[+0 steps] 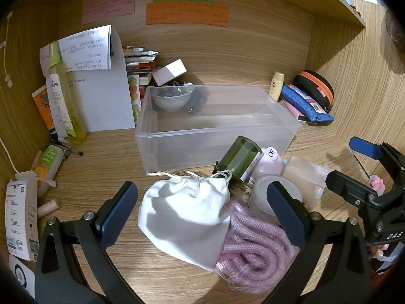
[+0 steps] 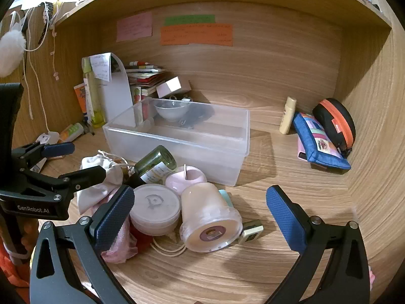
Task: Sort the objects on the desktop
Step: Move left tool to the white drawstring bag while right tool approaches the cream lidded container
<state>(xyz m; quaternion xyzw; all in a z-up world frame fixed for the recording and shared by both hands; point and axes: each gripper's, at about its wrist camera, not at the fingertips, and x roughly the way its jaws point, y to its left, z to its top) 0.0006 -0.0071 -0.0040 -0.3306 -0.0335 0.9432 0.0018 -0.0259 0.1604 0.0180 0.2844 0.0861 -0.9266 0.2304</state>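
A clear plastic bin (image 1: pixel 217 126) (image 2: pixel 177 136) stands mid-desk, seemingly with nothing in it. In front of it lies a pile: a white drawstring pouch (image 1: pixel 187 215) (image 2: pixel 101 177), a pink rope coil (image 1: pixel 253 248), a green bottle on its side (image 1: pixel 238 159) (image 2: pixel 155 164), a pink round item (image 1: pixel 269 163) (image 2: pixel 186 176), a flat lidded jar (image 1: pixel 268 195) (image 2: pixel 154 209) and a tipped translucent jar (image 1: pixel 306 177) (image 2: pixel 210 217). My left gripper (image 1: pixel 202 212) is open, straddling the pouch and rope. My right gripper (image 2: pixel 200 212) is open around the two jars.
Bottles and tubes (image 1: pixel 63 93), a paper stand (image 1: pixel 101 83) and booklets (image 1: pixel 139 60) crowd the back left. A grey bowl (image 1: pixel 172 98) sits behind the bin. A cream bottle (image 2: pixel 288 115), a blue pouch (image 2: pixel 321 141) and a black-orange case (image 2: pixel 334 124) sit at right.
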